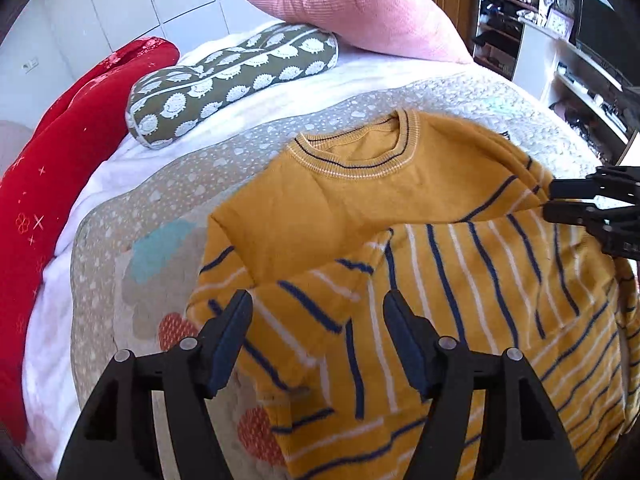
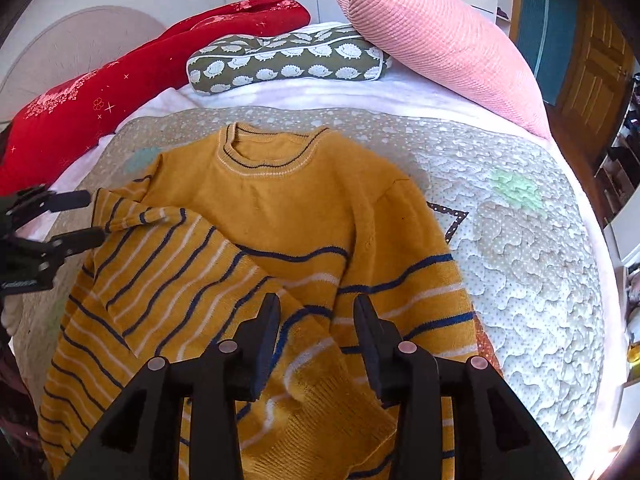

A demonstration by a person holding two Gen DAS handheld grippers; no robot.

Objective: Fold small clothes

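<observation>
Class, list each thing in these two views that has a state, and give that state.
sweater: lying flat, both sleeves folded across the body
left gripper: jaws open, empty
right gripper: jaws open, empty
pink pillow: propped up, tilted
hedgehog cushion: lying flat

Mustard knit sweater (image 2: 280,208), navy and white stripes, lies flat, collar away, on patterned quilt (image 2: 520,264), both sleeves folded across its front.

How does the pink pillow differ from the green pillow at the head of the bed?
The pink pillow is plain, ribbed and large; the green pillow is smaller, long and printed with white hedgehogs. The pink one leans up on a corner; the green one lies flat. Both rest on the white sheet.
</observation>
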